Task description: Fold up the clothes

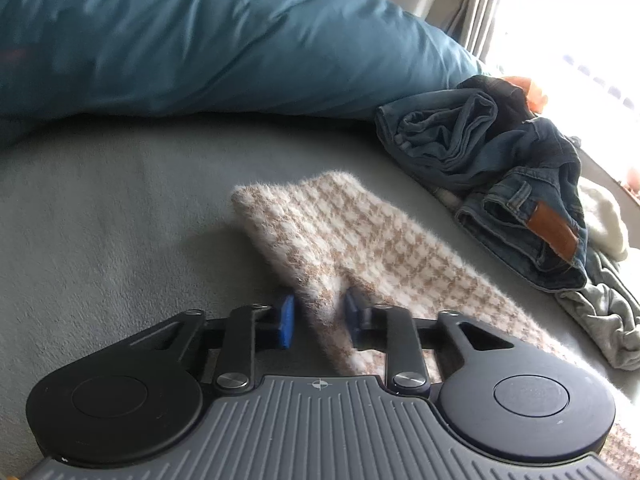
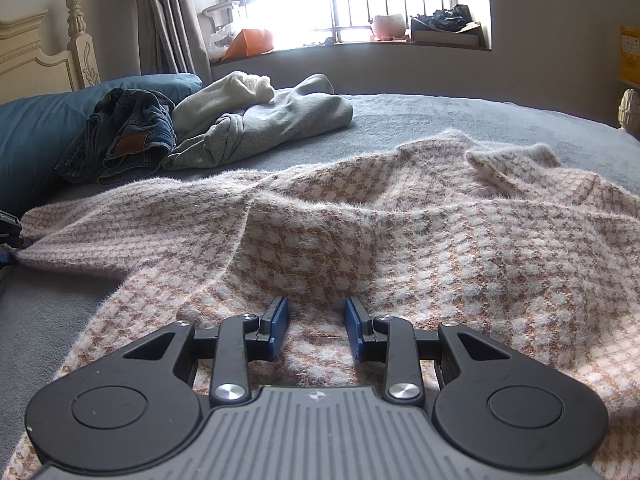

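A fuzzy beige-and-white houndstooth sweater [image 2: 360,232] lies spread and rumpled on the grey bed. One sleeve [image 1: 340,236] stretches out in the left wrist view. My left gripper [image 1: 320,316] has its blue pads on either side of a raised fold of that sleeve, the jaws still apart. My right gripper [image 2: 316,324] is open, resting low over the sweater's body with nothing between its pads.
Crumpled blue jeans [image 2: 124,136] [image 1: 500,168], a grey garment [image 2: 272,128] and a white one [image 2: 228,96] are piled at the bed's far side by a teal pillow [image 1: 200,40]. The grey bedsheet [image 1: 100,220] lies to the left. A headboard [image 2: 36,56] and a window [image 2: 360,0] stand beyond.
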`<move>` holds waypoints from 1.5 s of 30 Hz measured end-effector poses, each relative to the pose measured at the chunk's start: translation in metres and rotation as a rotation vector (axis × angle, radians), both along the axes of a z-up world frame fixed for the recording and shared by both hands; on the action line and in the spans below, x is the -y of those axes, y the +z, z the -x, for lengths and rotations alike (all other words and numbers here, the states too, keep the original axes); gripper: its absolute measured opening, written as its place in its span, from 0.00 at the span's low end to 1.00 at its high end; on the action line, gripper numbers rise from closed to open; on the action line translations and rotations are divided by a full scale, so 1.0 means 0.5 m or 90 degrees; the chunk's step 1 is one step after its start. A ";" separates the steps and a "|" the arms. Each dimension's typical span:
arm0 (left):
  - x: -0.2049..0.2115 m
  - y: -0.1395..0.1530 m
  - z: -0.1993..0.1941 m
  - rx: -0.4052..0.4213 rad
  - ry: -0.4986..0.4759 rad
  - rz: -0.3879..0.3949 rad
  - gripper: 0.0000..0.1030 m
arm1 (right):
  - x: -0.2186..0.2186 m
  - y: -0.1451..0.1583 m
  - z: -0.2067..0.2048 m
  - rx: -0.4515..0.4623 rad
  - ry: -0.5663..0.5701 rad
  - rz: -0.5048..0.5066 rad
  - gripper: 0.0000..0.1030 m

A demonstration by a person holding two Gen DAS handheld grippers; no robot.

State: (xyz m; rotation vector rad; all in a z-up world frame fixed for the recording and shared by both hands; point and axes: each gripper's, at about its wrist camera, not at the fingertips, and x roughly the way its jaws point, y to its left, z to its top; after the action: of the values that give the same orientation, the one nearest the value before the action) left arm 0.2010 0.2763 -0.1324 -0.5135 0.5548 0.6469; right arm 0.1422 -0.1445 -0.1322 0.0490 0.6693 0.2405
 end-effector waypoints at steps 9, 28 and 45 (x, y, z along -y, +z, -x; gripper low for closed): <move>0.034 0.061 0.012 0.052 -0.024 -0.051 0.07 | 0.000 0.000 0.000 0.000 0.000 0.000 0.32; 0.421 0.322 0.115 0.323 -0.394 -0.038 0.07 | 0.190 0.085 0.007 -0.053 -0.070 -0.152 0.47; 0.501 0.122 0.139 0.059 -0.659 0.032 0.41 | 0.402 0.032 0.026 -0.121 -0.237 -0.353 0.53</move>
State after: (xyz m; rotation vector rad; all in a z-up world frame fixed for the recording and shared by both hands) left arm 0.1313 0.0258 -0.0713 -0.2402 0.6602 -0.3752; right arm 0.1291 -0.3453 -0.1164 0.7285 0.7517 0.0548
